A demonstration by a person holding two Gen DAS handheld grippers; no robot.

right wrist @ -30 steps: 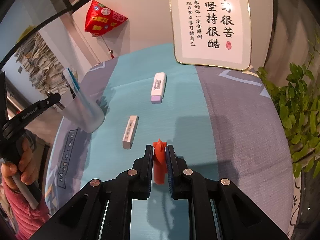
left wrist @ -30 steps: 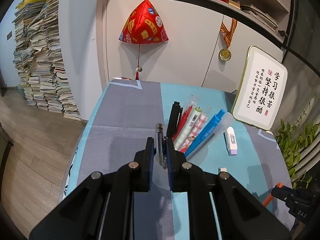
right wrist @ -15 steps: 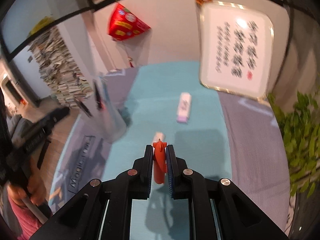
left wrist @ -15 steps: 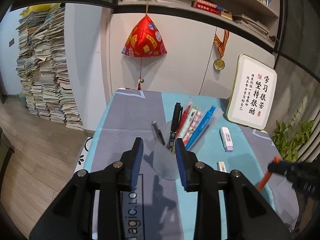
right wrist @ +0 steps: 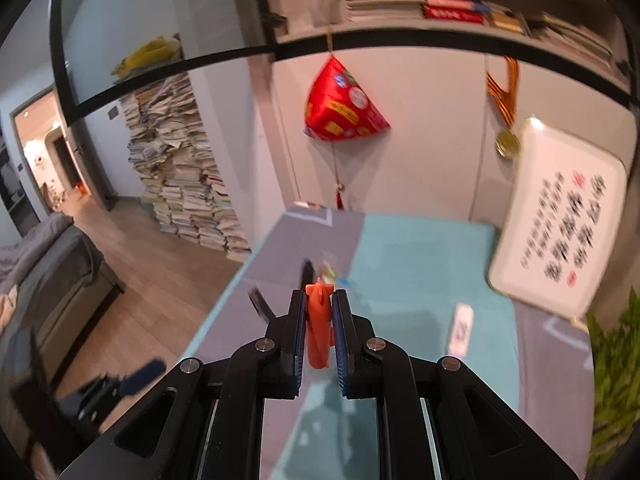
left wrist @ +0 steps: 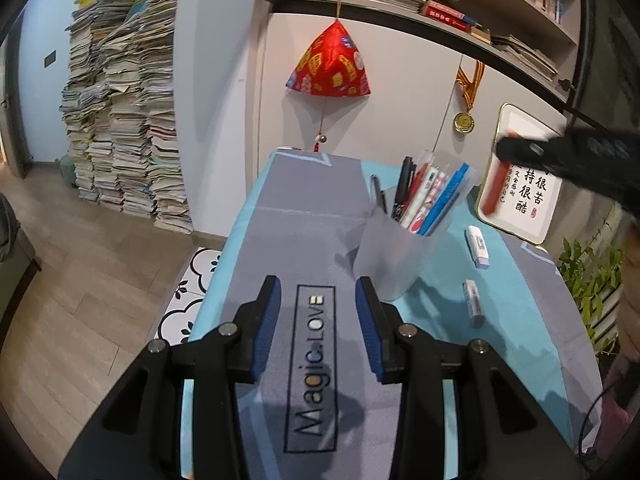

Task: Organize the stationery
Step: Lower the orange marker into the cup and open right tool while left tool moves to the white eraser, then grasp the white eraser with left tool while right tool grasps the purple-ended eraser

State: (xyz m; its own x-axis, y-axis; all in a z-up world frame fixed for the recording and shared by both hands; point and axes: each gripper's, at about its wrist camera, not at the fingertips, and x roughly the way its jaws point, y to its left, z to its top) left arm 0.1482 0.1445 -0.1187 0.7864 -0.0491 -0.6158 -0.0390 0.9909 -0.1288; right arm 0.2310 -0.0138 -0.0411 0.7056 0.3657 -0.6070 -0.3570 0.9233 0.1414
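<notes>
Left wrist view: frosted translucent pen cup [left wrist: 394, 256] upright on grey-and-teal worktop [left wrist: 308, 240], packed with black, red, white and blue pens, standing just ahead and right of left gripper [left wrist: 318, 316]; fingers [left wrist: 268, 320] parted, lately opening, nothing between them. Two erasers [left wrist: 478, 246] lying right of cup, apart from it. Bare cloth left of cup up to worktop's left edge. Right wrist view: right gripper [right wrist: 319, 328] clamped shut on orange pen [right wrist: 319, 326], raised over worktop near its left edge.
</notes>
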